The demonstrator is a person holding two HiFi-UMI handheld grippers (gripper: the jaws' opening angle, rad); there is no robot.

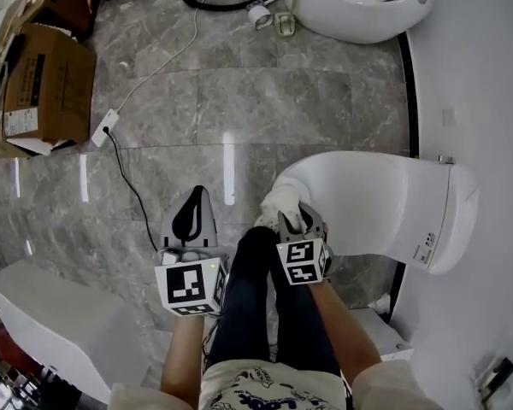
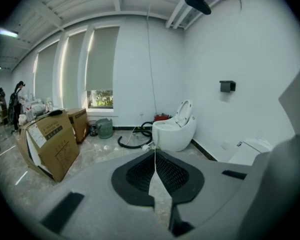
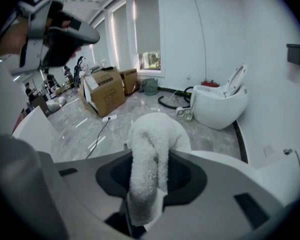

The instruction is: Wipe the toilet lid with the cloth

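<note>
The cloth (image 3: 150,154) was clenched in my right tool (image 1: 294,216), bunched at the near end of the closed lid (image 1: 368,199); I could not tell whether it touched. My left tool (image 1: 191,216) hung just beside it over the grey marble floor (image 1: 197,101), jaws together on nothing. The gripper views showed windows (image 2: 100,69) that the head view missed. A box (image 1: 47,84) and a second toilet (image 1: 350,2) stood well apart.

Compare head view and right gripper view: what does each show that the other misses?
Head view only: the person's legs, seen from above. Right gripper view only: the windows, and the right gripper seen close, jaws shut on the cloth. Both: the cloth, the closed toilet lid, the cardboard box and the open second toilet.
</note>
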